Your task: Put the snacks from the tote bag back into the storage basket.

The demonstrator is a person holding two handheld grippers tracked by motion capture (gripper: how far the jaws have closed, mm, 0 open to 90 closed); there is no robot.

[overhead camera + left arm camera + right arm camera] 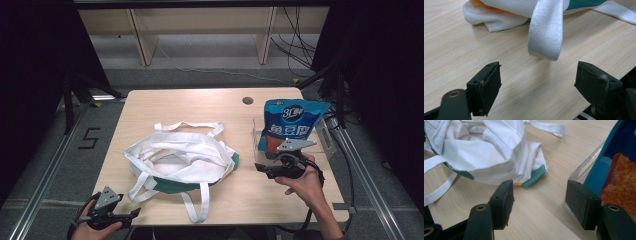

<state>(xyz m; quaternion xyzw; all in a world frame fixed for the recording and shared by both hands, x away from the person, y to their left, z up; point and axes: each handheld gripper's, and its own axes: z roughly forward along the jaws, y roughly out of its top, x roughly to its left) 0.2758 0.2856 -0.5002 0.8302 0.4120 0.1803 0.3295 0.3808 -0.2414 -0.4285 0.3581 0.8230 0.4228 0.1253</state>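
Right gripper [537, 205]: jaws apart with only bare table between them; nothing held. It sits just right of the white tote bag [180, 160], beside the clear box.
Left gripper [537, 87]: jaws wide apart, empty, at the table's near edge, just short of the tote bag's strap [546, 32].
Strap: loose white webbing; its end hangs just beyond the left jaws, not touching them.
Tote bag: lies crumpled mid-table, mouth open, green trim along its near side.
Clear box [260, 145]: right of the tote bag, well apart from it.
Blue snack pouch [290, 127]: stands upright in the clear box.
Table [200, 100]: light wood.
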